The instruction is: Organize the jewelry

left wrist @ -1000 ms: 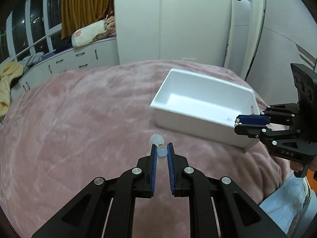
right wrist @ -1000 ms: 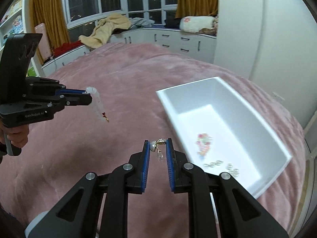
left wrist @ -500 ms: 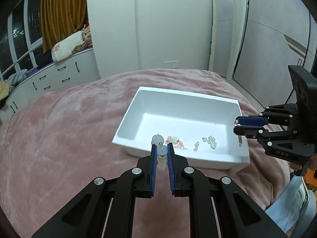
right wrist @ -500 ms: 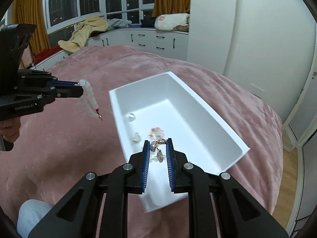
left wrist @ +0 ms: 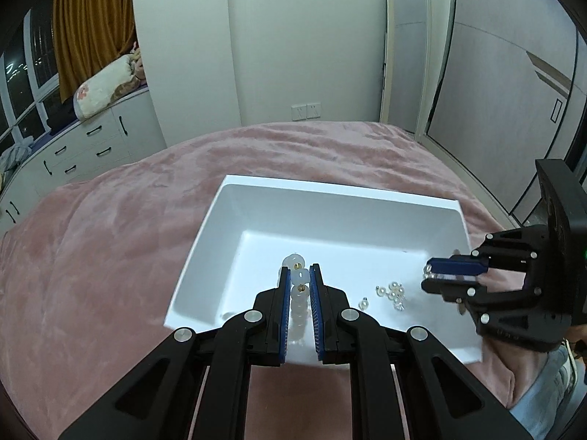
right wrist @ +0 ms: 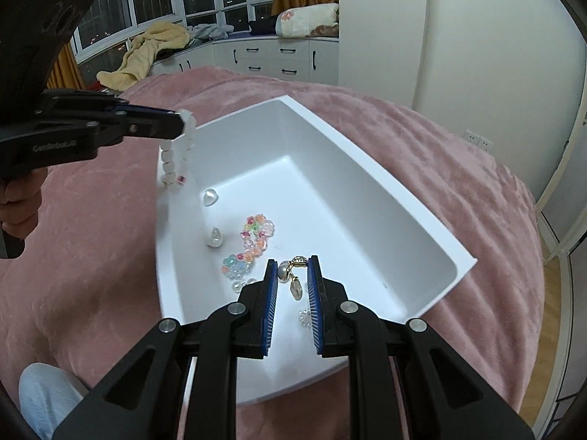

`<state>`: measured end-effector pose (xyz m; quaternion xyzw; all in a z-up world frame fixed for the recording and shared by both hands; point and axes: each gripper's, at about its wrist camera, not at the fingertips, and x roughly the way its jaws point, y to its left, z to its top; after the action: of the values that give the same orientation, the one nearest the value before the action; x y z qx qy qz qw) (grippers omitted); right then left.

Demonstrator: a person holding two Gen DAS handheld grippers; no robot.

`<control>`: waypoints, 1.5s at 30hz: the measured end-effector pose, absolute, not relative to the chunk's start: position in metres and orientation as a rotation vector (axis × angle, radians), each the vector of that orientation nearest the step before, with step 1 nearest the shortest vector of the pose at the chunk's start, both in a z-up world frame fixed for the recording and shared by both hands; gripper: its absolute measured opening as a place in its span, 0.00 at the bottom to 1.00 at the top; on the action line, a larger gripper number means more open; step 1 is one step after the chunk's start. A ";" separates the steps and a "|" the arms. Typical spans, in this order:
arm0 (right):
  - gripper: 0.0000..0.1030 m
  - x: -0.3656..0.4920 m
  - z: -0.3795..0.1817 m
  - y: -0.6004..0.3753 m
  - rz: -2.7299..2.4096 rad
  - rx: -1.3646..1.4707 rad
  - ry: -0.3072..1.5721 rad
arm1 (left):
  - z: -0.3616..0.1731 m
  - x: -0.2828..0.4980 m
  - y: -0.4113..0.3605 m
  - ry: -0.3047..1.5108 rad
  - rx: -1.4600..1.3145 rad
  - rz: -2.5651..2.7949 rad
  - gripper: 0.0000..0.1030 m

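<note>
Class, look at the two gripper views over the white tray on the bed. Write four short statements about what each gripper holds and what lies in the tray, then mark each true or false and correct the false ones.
1. The left gripper grips a white bead bracelet. True.
2. The right gripper is empty. False: it grips a gold earring.
3. The white tray sits on a pink blanket. True.
4. The tray is empty. False: a colourful bead bracelet lies inside.

white tray [right wrist: 370,179], pink blanket [right wrist: 458,154], pastel bracelet [right wrist: 253,242]
</note>
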<state>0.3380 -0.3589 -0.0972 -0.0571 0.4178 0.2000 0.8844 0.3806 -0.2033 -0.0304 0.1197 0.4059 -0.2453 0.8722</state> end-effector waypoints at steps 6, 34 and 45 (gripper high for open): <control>0.16 0.347 -0.105 -0.365 0.419 -0.110 0.867 | -0.054 0.401 -0.221 0.886 0.259 -0.516 0.15; 0.95 0.297 -0.003 -0.366 0.239 0.097 0.884 | 0.040 0.316 -0.182 0.769 0.134 -0.413 0.84; 0.95 0.228 0.034 -0.340 0.173 0.032 0.877 | 0.066 0.231 -0.147 0.785 0.135 -0.326 0.87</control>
<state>0.2283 -0.3401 0.0345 0.0157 0.4241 0.0838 0.9016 0.2309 -0.1475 0.0664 0.0654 0.3807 -0.1578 0.9088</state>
